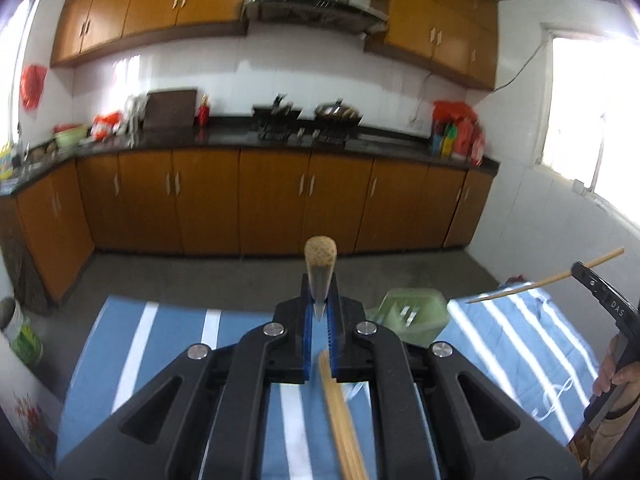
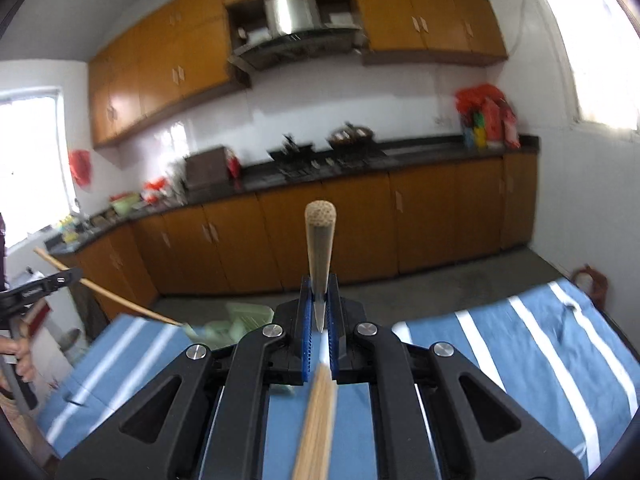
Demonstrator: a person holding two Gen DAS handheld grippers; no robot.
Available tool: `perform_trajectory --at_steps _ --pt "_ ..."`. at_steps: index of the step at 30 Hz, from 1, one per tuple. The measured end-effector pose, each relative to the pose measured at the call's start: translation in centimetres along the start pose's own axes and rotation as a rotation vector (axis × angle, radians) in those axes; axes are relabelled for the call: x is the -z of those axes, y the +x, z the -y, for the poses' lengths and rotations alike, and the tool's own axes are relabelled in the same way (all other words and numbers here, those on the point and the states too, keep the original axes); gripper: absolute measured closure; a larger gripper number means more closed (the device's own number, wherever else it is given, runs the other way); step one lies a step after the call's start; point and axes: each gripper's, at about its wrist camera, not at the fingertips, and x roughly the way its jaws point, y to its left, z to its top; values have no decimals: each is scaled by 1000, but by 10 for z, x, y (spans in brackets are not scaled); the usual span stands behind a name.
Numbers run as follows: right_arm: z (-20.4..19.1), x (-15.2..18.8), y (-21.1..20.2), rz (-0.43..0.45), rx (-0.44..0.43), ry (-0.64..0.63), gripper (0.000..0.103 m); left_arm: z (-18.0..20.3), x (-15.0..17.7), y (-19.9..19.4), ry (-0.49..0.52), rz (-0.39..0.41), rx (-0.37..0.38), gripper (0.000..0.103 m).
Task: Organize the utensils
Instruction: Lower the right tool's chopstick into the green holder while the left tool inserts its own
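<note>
Above the striped cloth [image 1: 132,344], your left gripper [image 1: 319,312] and right gripper [image 2: 319,314] each clamp chopsticks [image 1: 340,420], not yet in the green holder [image 1: 412,312] at two o'clock.

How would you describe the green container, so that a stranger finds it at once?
Look at the blue cloth with white stripes covering the table. On its far edge stands a pale green plastic holder, the only green box there, with metal cutlery inside.

the green container [image 2: 224,326] behind the left claw's chopstick [image 2: 108,292] smears into blur, contents unreadable. beside it, the right claw [image 2: 320,320] hides part of the blue striped cloth [image 2: 500,344]. the right claw's chopsticks [image 2: 316,424] run off the bottom edge. items on the far worktop [image 1: 280,140] are too blurred to name.
</note>
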Motion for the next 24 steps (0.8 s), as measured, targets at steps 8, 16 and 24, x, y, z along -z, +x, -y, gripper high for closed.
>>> perform_trajectory --at_steps 8,16,24 --pt "-35 -35 15 -61 -165 -36 96 45 -51 -17 65 20 123 96" --pt "-58 -9 64 -230 -135 -93 96 87 -28 49 140 -128 110 96" --pt "-56 5 94 -324 -123 -63 95 80 5 110 112 -233 94 95"
